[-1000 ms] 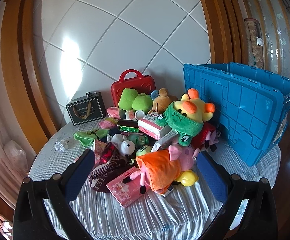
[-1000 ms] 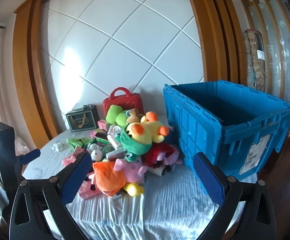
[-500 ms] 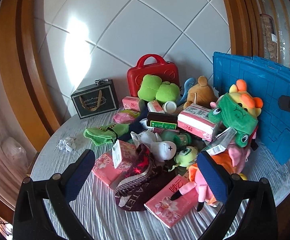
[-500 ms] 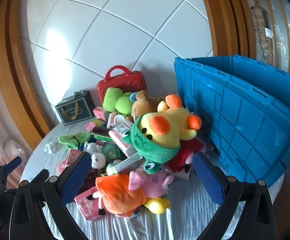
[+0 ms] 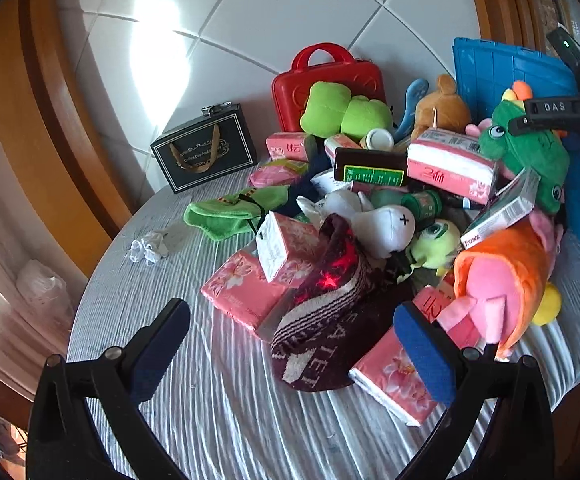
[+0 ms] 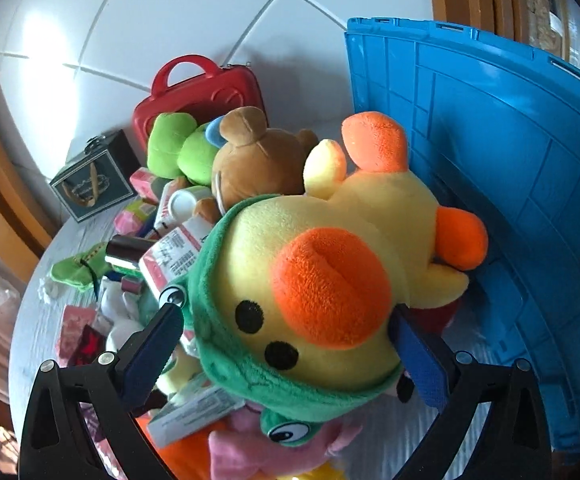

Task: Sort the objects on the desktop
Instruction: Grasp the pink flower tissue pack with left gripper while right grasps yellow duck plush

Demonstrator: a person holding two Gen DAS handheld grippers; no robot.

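1. The right gripper (image 6: 286, 344), jaws spread, straddles the yellow duck plush's (image 6: 329, 280) head atop the pile, beside the blue crate (image 6: 529, 160) on its right.
2. The left gripper (image 5: 290, 344), also spread, holds nothing, near the dark sock (image 5: 321, 320).

Blue crate (image 6: 509, 184) cut off right.

wall (image 5: 297, 4): white diagonal tiles, sunlit patch | frame (image 5: 34, 92): orange-brown wood | table (image 5: 226, 412): round, pale ribbed cloth

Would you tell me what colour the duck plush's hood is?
Green; the duck plush shows it best in the right wrist view.
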